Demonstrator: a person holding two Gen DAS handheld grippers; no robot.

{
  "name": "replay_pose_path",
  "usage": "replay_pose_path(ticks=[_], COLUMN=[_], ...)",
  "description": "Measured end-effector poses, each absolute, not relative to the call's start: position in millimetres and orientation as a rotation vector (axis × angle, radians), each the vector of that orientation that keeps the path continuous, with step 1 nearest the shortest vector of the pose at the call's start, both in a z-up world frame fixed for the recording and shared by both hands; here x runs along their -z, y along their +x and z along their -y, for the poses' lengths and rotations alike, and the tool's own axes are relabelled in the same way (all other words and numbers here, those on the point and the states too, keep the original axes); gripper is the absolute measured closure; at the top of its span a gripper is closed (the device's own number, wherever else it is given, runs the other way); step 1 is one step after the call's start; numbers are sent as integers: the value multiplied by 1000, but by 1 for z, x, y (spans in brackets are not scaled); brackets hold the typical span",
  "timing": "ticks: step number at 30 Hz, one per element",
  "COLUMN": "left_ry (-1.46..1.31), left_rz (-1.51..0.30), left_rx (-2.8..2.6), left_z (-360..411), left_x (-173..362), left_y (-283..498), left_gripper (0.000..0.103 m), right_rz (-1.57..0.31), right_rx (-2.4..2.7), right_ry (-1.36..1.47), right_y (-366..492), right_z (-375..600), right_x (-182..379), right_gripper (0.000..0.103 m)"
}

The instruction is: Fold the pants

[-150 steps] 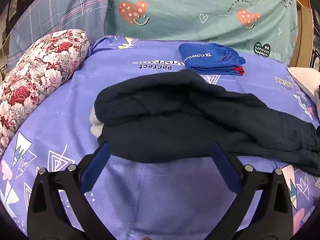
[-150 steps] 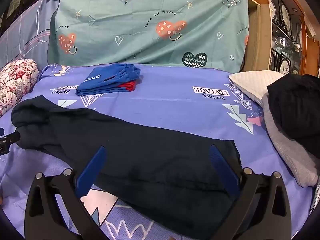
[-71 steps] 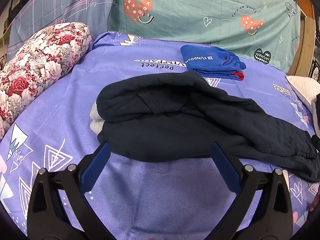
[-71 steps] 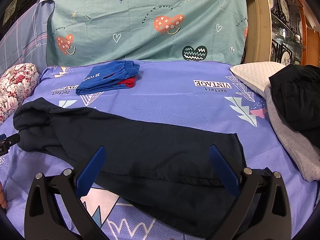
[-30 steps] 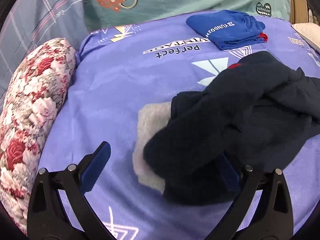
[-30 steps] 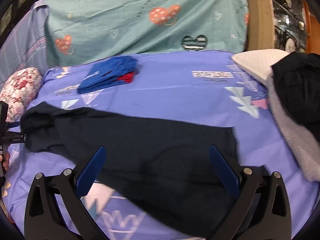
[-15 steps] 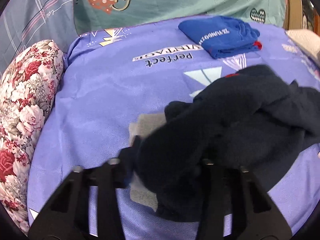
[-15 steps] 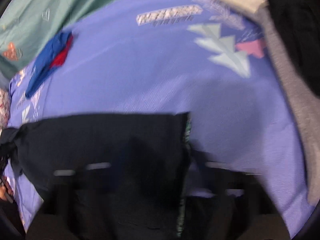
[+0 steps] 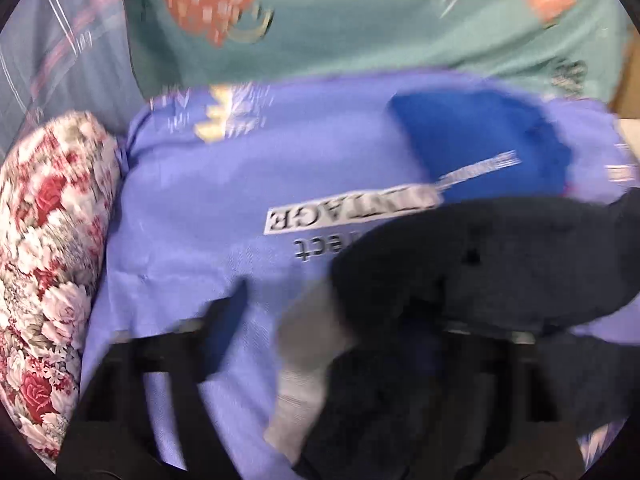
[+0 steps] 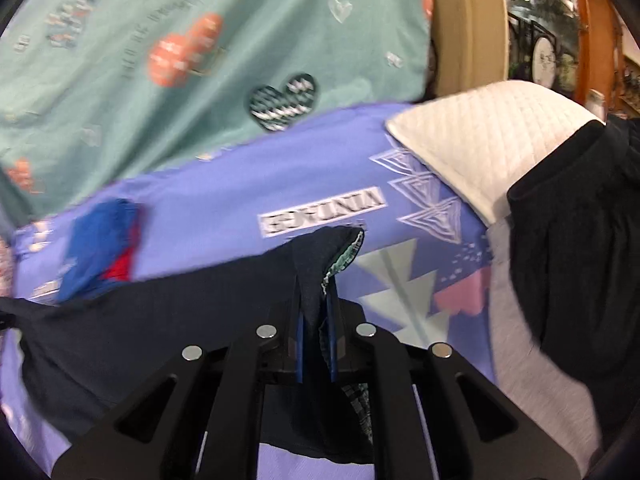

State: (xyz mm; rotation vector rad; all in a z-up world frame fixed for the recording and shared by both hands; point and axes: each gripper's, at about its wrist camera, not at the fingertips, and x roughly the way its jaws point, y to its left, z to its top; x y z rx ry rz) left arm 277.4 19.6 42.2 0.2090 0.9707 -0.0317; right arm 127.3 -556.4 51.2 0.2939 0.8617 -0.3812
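A: Where are the dark pants [image 10: 168, 320]?
B: On the purple bed [image 10: 224, 200], by the folded blue clothes [image 9: 480, 148].
A: And the jaws?
B: Right gripper [image 10: 316, 344] pinches the hem. Left gripper [image 9: 340, 336] is too blurry; can't tell.

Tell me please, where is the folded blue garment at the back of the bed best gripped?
Grip the folded blue garment at its near edge, coming low from the front. It lies flat on the purple bedsheet, and that thin layered edge faces the cameras, though both views blur it.

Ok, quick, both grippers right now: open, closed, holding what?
Left gripper: too blurred to tell.
Right gripper: closed on the dark pants.
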Motion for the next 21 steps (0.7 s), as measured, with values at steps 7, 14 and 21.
replay_pose_path(ticks=[7,14,21], left_ry=[-29,-129,-301], left_rz=[-1067,-1173,-1221], left_rx=[26,110,204], left_z=[-83,-116,-98], left_x=[-43,-14,30], left_y=[268,154,143], left_gripper=[12,9,9], right_rz=[-879,-884,-891], right_rx=[435,404,376], right_ry=[269,291,432], right_y=[71,-44,-118], right_z=[565,548,529], right_x=[-26,-21,6], right_gripper=[51,40,39])
